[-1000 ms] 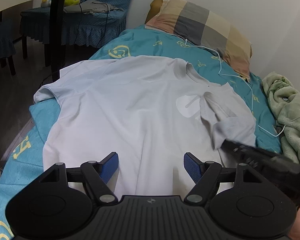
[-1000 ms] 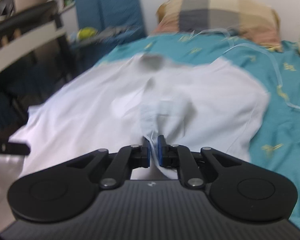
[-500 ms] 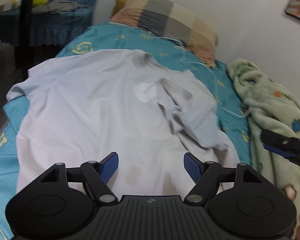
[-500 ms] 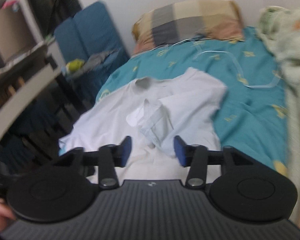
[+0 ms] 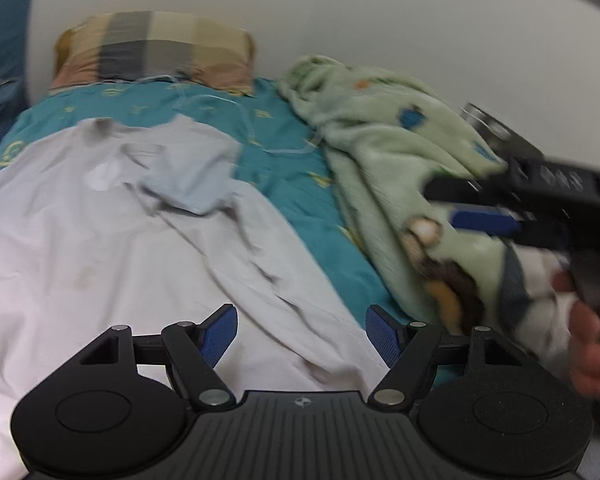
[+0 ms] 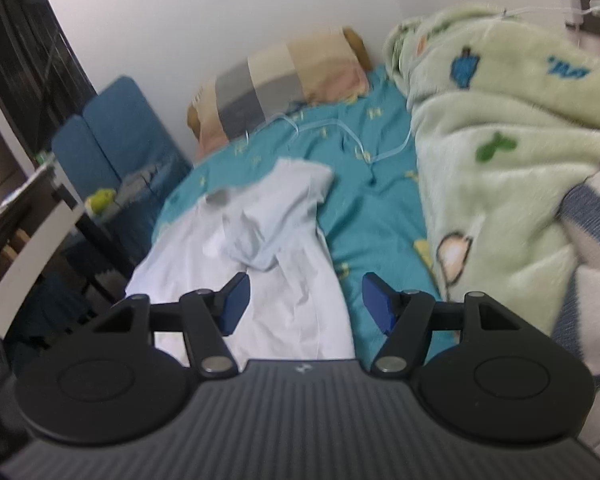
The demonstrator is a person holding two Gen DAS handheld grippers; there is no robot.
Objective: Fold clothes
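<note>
On the bed [image 5: 296, 168], covered by a teal sheet, a white T-shirt [image 5: 112, 248] lies spread out, its near sleeve folded in over the chest beside a pale print. Left tongs [image 5: 300, 330] hang just above the shirt's lower edge, blue pads wide apart, gripping nothing. Right tongs [image 6: 304, 304] hover over the shirt's side edge, likewise spread and empty; in the left view they show at the right, held in a hand [image 5: 592, 344]. A green fleece blanket [image 6: 500, 152] is heaped beside the shirt, with blue lettering too blurred to read. A checked pillow [image 5: 156, 48] sits at the head, a thin white cable [image 6: 360, 136] trailing below it.
</note>
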